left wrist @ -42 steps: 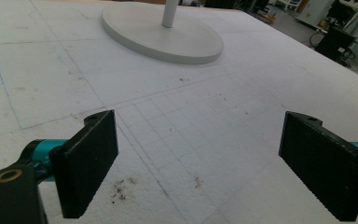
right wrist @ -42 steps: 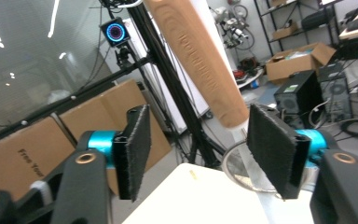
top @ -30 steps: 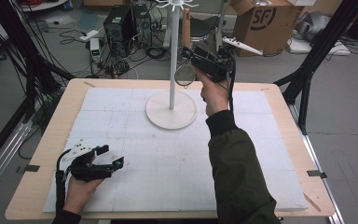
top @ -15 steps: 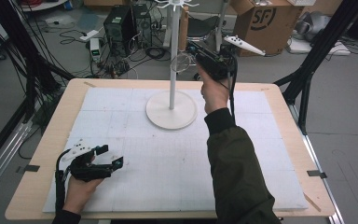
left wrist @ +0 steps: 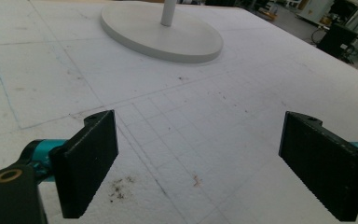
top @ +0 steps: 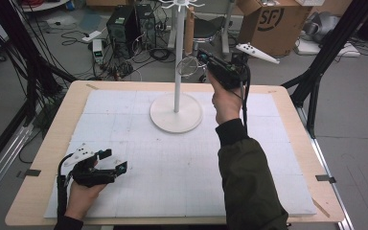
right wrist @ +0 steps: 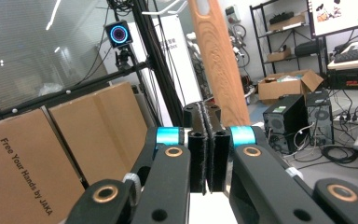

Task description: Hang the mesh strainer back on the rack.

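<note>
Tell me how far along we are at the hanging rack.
Done, apparently: a wooden paddle hangs by the white rack. In hand: the right gripper is raised beside the pole with its jaws shut, and a round wire-rimmed piece is at its tip. I cannot tell whether it is gripped. Left: that piece is not yet on a hook. The left gripper rests open on the mat.

Cardboard box beyond the counter: "SF" logo. Brown cardboard panel: printed "Free Your Hands by JAKA".
</note>
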Demonstrator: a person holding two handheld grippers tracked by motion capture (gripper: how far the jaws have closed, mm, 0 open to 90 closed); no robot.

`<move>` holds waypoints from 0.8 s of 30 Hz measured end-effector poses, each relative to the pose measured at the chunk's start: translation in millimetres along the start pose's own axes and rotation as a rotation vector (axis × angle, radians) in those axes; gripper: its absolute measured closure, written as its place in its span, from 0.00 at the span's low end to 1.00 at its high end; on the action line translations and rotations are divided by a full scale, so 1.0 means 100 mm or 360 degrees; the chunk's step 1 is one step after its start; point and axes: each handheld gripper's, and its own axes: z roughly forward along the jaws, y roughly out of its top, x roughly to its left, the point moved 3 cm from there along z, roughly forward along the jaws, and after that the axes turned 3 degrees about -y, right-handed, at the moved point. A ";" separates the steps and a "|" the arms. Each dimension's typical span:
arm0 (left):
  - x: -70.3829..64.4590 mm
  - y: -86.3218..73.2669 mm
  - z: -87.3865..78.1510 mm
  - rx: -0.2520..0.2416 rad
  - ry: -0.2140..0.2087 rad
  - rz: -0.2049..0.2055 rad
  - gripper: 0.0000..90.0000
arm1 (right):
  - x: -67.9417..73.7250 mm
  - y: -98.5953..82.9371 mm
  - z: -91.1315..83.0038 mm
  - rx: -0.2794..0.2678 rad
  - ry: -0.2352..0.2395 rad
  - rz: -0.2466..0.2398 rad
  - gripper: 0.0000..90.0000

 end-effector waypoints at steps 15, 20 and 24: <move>-0.04 0.01 0.02 0.0010 -0.0004 0.0021 0.14 | -0.14 -0.21 -0.39 0.0060 -0.0030 -0.0030 0.65; -0.05 0.01 0.02 0.0008 -0.0004 0.0029 0.14 | -0.15 -0.26 -0.47 0.0101 -0.0060 -0.0029 0.45; -0.05 0.01 0.01 0.0000 -0.0006 0.0024 0.14 | -0.14 -0.30 -0.55 0.0110 -0.0046 -0.0021 0.38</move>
